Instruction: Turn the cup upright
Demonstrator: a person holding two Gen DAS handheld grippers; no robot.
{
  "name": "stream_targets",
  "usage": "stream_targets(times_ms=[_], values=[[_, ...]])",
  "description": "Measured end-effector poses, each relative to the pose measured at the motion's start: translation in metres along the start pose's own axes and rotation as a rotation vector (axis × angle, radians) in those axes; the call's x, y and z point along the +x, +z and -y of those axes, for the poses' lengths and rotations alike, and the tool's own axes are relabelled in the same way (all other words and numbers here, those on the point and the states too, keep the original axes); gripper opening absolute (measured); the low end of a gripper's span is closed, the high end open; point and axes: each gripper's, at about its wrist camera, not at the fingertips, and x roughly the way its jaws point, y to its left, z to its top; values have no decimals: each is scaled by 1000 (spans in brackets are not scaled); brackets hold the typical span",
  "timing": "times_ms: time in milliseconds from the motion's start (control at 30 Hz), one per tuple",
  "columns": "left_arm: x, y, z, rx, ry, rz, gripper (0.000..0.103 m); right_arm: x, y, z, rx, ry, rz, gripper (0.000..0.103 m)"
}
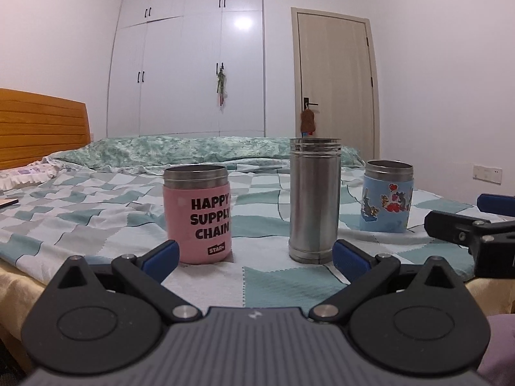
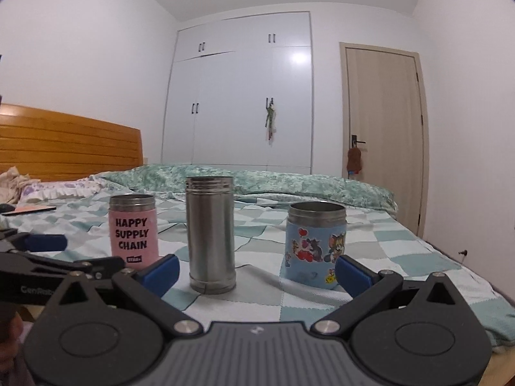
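Left hand-held gripper (image 1: 256,257): jaws spread wide, nothing between them, held low at the near edge of the bed (image 1: 96,225). Right hand-held gripper (image 2: 257,273): likewise spread and empty.

Three cups stand in a row on the bed's checked cover, well apart from one another and just beyond the blue fingertips (image 1: 164,255): a pink cup (image 1: 197,215) on the left, a tall steel cup (image 1: 313,201) in the middle, a blue cartoon cup (image 1: 386,196) on the right. All three appear already upright, threaded mouths up.

Handling, by judgement: metal bodies, stiff, moderately light if empty. The bare steel wall is likely slippery; the sleeved pink and blue cups should grip better. Mid-body is the sound place to clamp. The soft cover gives a poor footing, and the tall cup is the most prone to topple.

Not determinable: cup contents, the cups' far sides, and which cup the task means.
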Motion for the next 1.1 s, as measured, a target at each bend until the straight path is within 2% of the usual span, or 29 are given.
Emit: stream_targets(times_ms=[267,1100], values=[[-10,-2,3,21,4,43,103,-6,-1,-4,-14,-18,29,103],[-14,-2,1,13,-6,66,103,-5,-1,-7,-39,-17,29,103]])
